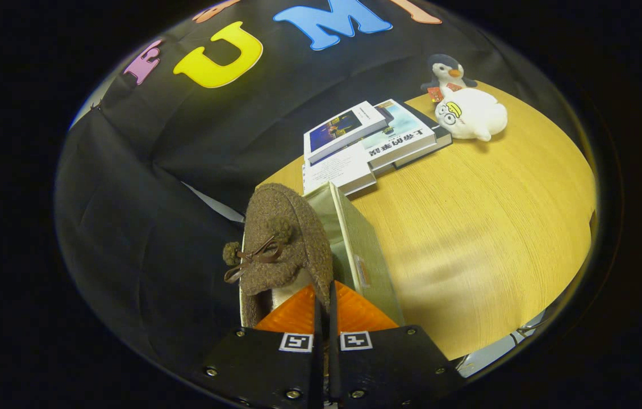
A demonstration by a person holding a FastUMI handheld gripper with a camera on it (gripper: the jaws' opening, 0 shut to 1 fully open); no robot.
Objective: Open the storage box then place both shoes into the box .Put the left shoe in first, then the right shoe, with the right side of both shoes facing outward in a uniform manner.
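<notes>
Fingers of the gripper [324,318] are drawn nearly together with only a thin dark slit between them, and they appear to pinch the rear edge of the brown fuzzy shoe [284,238], though the contact itself is hidden behind the pads, so the hold is inferred, not confirmed. Largest in view, the round wooden table [486,227] carries everything else. On it, just ahead of the fingers and to the right of the shoe, stands the storage box [358,250], a pale greenish carton seen at a steep angle; whether its lid is off cannot be told from this angle, nor whether a shoe already lies within. Beyond the box lies a stack of books [366,145], and past those, well apart from the work, sit a white plush toy [471,113] and a small penguin toy [446,71] behind it. The shoe hangs toe away from the gripper, its bow and two pompoms [255,253] facing the camera, its body overlapping the box's left edge. Judgement: one shoe is in carriage at the box and not yet released; which shoe of the pair it is cannot be determined, and no second shoe can be accounted for. Remaining work is at least to seat this shoe with its right side outward.
</notes>
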